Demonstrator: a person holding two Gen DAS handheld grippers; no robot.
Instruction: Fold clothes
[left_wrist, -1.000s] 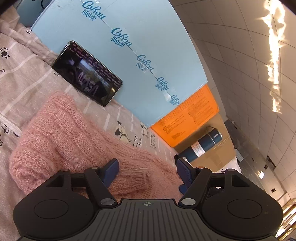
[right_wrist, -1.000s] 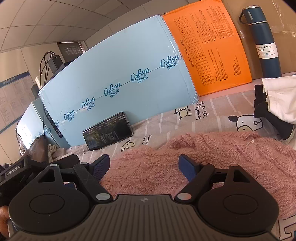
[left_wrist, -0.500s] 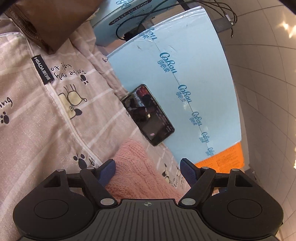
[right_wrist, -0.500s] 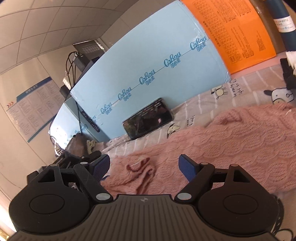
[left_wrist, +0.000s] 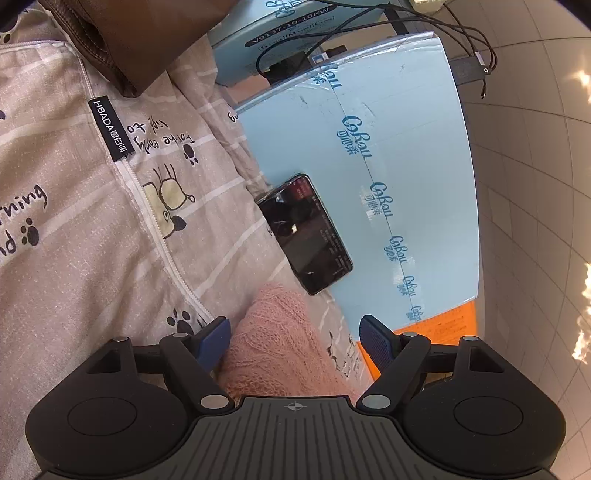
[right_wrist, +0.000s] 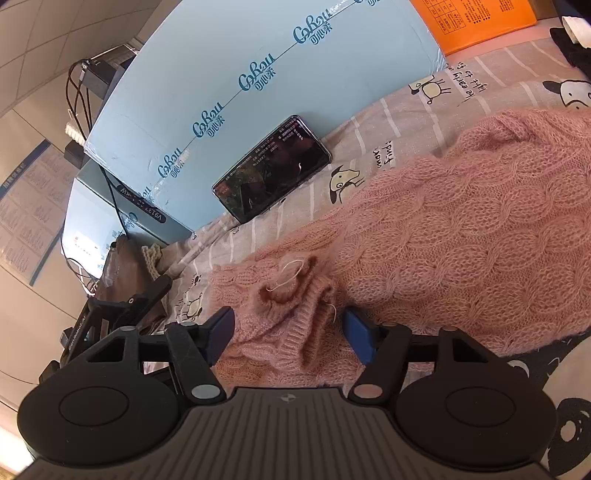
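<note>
Right tongs (right_wrist: 288, 332) closing around the pink sweater's (right_wrist: 461, 229) half-hidden cuff; left tongs (left_wrist: 295, 339) released.

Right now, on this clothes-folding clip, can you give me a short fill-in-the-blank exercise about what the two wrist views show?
1. The knitted sweater lying on the printed bedsheet is ____ in colour.
2. The phone leans against a light ____ board.
3. The right gripper is closing around the sweater's ____.
4. The left gripper has its jaws ____.

Missing words: pink; blue; cuff; open
</note>
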